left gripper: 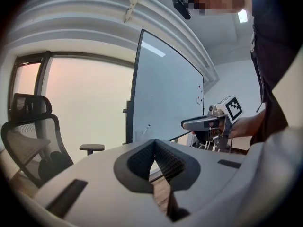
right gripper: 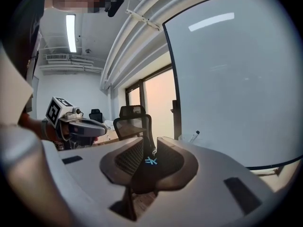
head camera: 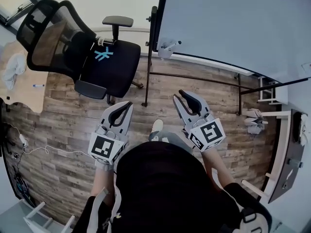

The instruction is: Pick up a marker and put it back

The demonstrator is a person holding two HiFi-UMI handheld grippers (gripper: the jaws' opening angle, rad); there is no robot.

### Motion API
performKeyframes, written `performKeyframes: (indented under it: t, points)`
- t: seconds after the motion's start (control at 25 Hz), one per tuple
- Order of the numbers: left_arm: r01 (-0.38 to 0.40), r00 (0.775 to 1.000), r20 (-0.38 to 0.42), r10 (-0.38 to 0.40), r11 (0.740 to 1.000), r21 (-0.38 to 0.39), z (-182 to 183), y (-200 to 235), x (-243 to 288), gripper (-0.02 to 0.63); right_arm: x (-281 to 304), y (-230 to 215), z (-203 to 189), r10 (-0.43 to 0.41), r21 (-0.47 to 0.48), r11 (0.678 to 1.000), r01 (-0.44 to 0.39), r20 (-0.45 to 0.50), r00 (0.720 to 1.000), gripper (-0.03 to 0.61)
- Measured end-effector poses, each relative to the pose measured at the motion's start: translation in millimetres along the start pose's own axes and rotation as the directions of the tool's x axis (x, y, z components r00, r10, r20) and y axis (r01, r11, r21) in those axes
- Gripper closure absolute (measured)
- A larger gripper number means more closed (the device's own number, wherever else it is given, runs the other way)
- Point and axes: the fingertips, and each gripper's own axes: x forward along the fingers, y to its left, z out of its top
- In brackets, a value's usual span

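My left gripper [left gripper: 154, 141] is closed. Its two ribbed black pads meet at the tips and nothing sits between them. They are set in a smooth, matte grey shell with a rounded hollow behind them. My right gripper [right gripper: 150, 143] is open a narrow slit, with the same ribbed pads in the same grey housing. Through the gap I see only the chair [head camera: 109, 57] well beyond it. Both grippers are empty and held in front of me at about waist height, side by side but apart. Each carries a white cube with black square markers.

The marker [right gripper: 195, 135] is a thin, pale stick with a dark tip. It leans in a small pale holder [head camera: 164, 50] at the lower left corner of the whiteboard [head camera: 233, 23], well away from both grippers. The whiteboard is a large, glossy, blank sheet in a thin dark frame, standing on a dark metal stand.

The chair has a black mesh back, a padded black seat with a blue mark on it, and flat armrests. The floor [head camera: 63, 125] is wood-grain planks in mixed browns.
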Motion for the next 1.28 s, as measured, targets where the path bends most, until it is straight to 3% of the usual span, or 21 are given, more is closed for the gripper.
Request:
performKeyframes:
  t: [0.28,0.44,0.68,0.88,1.08,1.28]
  points:
    - [0.023,1.0,0.004,-0.023,1.0,-0.007,7.0,5.3,44.4,0.604,8.5,-44.5,0.0,-0.039,0.009,0.999,0.039,-0.016,0.999,0.482]
    - [0.035,0.999,-0.032,-0.035,0.999,-0.002,12.4,10.5,62.8,0.604,12.7,-61.2,3.1,-0.072,0.049,0.996,0.072,-0.016,0.997,0.482]
    - [0.124,0.992,-0.022,-0.124,0.992,0.015,19.0,30.7,93.5,0.604,33.0,-79.3,4.8,-0.145,0.101,0.984,0.147,-0.03,0.989,0.482]
    - [0.223,0.974,-0.048,-0.222,0.975,0.016,22.8,53.4,119.6,0.604,53.4,-93.8,5.8,-0.24,0.141,0.96,0.244,-0.042,0.97,0.482]
    - [0.346,0.938,-0.029,-0.345,0.937,0.049,18.1,67.5,141.4,0.604,72.1,-111.2,3.7,-0.328,0.174,0.928,0.33,-0.039,0.944,0.482]
    - [0.405,0.913,-0.074,-0.4,0.912,0.062,18.8,79.2,162.5,0.604,83.6,-129.1,-0.9,-0.398,0.211,0.893,0.397,-0.044,0.917,0.482]
